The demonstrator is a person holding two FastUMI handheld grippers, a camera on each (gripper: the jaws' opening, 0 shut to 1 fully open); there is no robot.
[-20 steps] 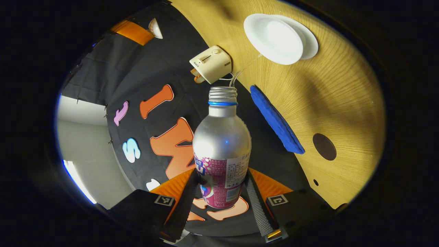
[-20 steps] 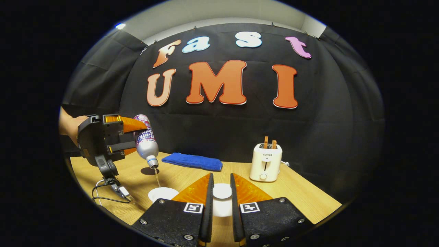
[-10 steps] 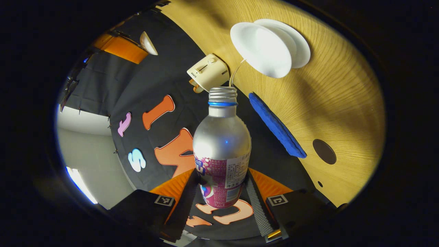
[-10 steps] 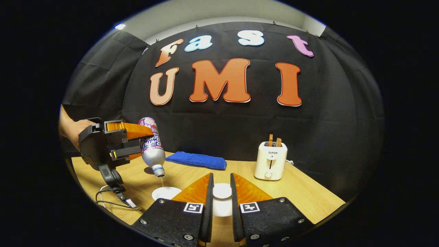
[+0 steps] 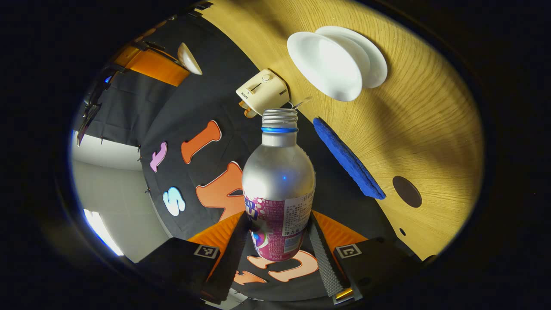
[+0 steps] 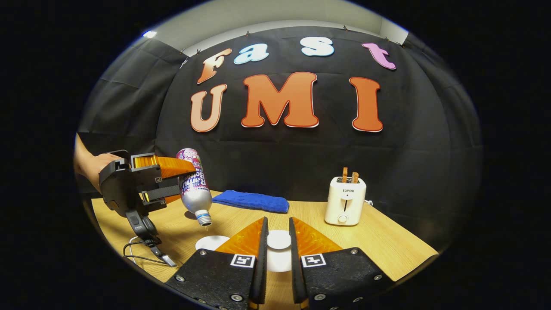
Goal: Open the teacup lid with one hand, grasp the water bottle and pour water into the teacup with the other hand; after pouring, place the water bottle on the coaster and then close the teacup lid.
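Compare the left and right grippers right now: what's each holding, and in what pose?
The left gripper is shut on the water bottle, while the right gripper is shut on the white teacup lid. In the right gripper view the left gripper tips the bottle neck-down above the teacup, whereas the right one keeps the lid level, beside the teacup. Both are off the table.

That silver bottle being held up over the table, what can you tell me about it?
The bottle looks like brushed metal, with a pink and white printed label round its lower half, a blue ring under a threaded neck and no cap. The left tool grips it by the label, one finger on each side. In the right gripper view the bottle hangs tilted, mouth down, above the table, near the white teacup. A thin trickle shows at its mouth.
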